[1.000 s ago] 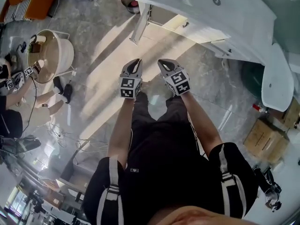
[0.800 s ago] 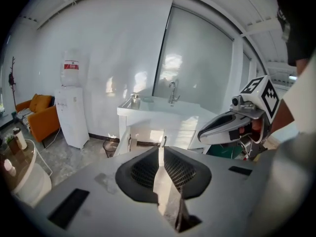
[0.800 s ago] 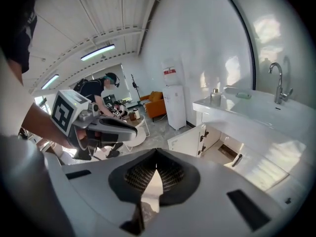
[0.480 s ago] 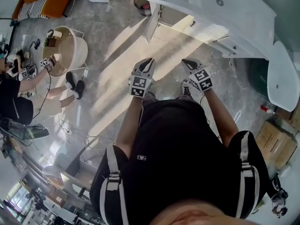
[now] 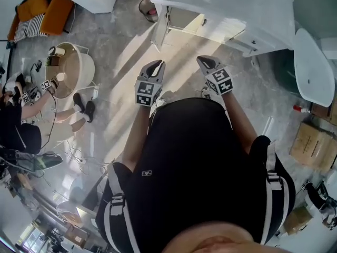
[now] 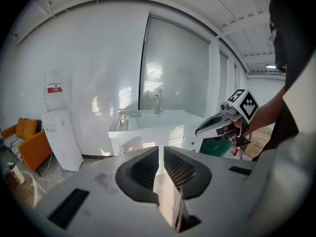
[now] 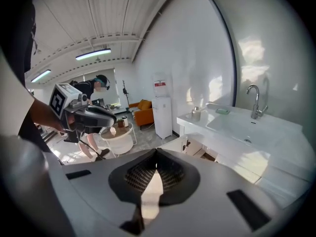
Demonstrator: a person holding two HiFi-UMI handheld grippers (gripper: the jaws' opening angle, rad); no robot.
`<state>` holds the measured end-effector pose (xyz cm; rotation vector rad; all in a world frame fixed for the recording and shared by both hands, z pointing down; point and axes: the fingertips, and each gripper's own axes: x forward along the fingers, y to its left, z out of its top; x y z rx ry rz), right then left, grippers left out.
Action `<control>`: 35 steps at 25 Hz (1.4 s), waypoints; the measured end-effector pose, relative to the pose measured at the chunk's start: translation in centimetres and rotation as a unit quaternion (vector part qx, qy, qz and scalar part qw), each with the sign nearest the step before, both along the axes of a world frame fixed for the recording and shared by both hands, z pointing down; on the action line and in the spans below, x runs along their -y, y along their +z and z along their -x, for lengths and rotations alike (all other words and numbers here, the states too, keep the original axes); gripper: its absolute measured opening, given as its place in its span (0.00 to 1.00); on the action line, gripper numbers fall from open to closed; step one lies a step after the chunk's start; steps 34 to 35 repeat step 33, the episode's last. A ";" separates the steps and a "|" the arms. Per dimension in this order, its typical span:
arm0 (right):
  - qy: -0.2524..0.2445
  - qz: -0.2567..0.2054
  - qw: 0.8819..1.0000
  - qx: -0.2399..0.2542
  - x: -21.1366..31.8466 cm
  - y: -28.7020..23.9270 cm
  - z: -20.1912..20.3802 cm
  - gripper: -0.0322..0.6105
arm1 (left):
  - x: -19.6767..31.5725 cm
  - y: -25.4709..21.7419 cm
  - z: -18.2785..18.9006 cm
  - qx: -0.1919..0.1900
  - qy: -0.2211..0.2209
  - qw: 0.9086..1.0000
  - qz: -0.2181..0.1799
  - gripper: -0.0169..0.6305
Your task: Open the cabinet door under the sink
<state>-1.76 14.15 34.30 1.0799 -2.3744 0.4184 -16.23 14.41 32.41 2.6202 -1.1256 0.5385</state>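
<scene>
The white sink vanity [image 5: 226, 7] stands at the top of the head view, with a chrome faucet [image 6: 157, 102] on it. Its cabinet door [image 7: 196, 145] under the basin has a small dark handle [image 7: 186, 145] and looks shut. My left gripper [image 5: 157, 64] and right gripper [image 5: 202, 60] are held side by side in the air, well short of the vanity. Both are shut and hold nothing. In the left gripper view its jaws [image 6: 159, 148] point at the vanity front [image 6: 138, 143]. The right gripper's tips [image 7: 157, 151] meet below the cabinet.
A white water dispenser [image 6: 61, 132] stands left of the vanity, with an orange sofa [image 5: 39, 7] beyond. A round side table [image 5: 73, 67] and a seated person [image 5: 16, 120] are at the left. Cardboard boxes [image 5: 316, 141] and a white tub [image 5: 310, 67] are at the right.
The person has stepped across the floor and the view has shifted. Both grippers stay shut and empty in front of the body, now a little further apart.
</scene>
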 end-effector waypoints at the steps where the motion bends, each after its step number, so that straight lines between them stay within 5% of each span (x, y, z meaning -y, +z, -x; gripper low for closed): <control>1: 0.009 -0.005 1.000 0.003 0.1 -0.4 -0.2 0.14 | 0.2 -0.4 -0.3 0.001 0.004 1.000 -0.004 0.09; 8: -0.004 -0.036 0.999 0.009 0.5 -3.2 -0.3 0.14 | 2.0 -4.1 -2.2 0.001 0.007 0.998 -0.059 0.09; 35: 0.005 -0.028 1.000 -0.005 1.0 -2.3 -0.7 0.14 | 1.1 -2.8 -2.7 -0.017 0.006 1.000 -0.013 0.09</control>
